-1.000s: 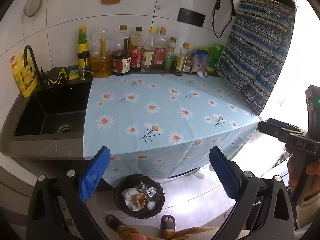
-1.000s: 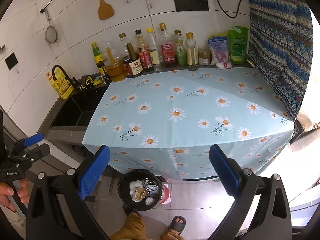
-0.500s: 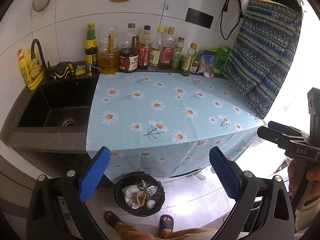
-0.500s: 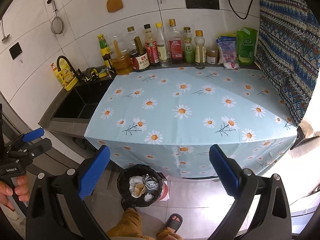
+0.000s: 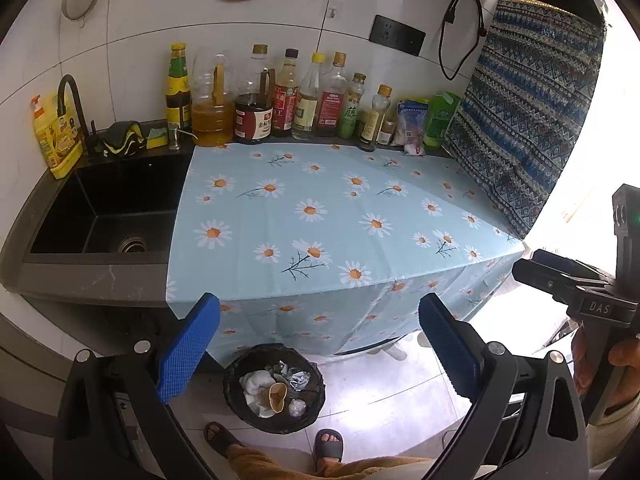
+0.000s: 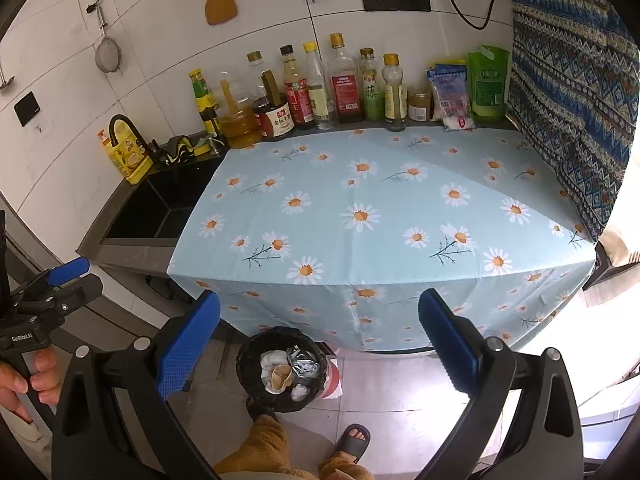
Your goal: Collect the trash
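Note:
A black trash bin (image 5: 236, 396) stands on the floor in front of the counter and holds crumpled paper (image 5: 256, 384), foil (image 5: 298, 378) and a paper cup (image 5: 277, 396). It also shows in the right wrist view (image 6: 248, 376). My left gripper (image 5: 320, 352) is open and empty, held above the bin. My right gripper (image 6: 320, 350) is open and empty, also above the bin. The daisy tablecloth (image 5: 320, 216) on the counter carries no loose trash.
Bottles and jars (image 5: 280, 100) line the back wall. Snack bags (image 6: 468, 88) stand at the back right. A black sink (image 5: 100, 208) lies to the left with a yellow bottle (image 5: 54, 136). A patterned cloth (image 5: 528, 112) hangs at right. The person's sandalled feet (image 5: 328, 444) stand by the bin.
Both grippers have risen and pulled back a little, so the counter sits lower in both views. Both stay open and empty.

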The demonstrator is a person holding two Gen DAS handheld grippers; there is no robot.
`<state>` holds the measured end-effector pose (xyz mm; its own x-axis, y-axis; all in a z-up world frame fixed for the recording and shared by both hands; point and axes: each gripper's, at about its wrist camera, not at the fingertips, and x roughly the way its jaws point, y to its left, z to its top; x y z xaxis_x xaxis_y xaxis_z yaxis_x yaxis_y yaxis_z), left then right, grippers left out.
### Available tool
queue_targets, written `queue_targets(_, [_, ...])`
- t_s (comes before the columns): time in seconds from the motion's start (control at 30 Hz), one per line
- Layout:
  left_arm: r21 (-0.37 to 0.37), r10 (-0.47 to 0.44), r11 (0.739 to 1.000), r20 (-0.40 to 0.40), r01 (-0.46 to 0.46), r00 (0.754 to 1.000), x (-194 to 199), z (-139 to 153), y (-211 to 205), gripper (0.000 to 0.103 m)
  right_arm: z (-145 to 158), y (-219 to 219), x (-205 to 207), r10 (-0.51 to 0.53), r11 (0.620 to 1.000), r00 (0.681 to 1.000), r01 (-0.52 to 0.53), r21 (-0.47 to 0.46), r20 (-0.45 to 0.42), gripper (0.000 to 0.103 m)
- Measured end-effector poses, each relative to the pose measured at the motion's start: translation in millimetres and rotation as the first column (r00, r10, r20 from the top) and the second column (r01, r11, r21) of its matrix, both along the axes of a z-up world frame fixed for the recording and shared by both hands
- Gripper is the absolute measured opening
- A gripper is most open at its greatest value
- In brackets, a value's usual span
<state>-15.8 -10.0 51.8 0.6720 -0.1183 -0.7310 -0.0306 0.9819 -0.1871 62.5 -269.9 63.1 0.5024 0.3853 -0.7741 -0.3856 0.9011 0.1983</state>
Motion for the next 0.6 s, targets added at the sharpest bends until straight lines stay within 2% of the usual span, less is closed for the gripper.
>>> queue_targets(0.13, [0.020,-0.015,1.000,0.003,0.015,1.000,-0.4,1.2,-5.7,0.096,-2.3,-1.1,-0.4,-0.004,1.000,1.000,0.004,-0.002,-0.002,0.098])
queue_targets(0.6, [0.016,-0.009,1.000,-0.002,0.009,1.000,-1.7,1.5,-8.0,0.096,-0.8,1.3,-3.4,0.006,1.000,1.000,-0.006,-0.002,0.000,0.098])
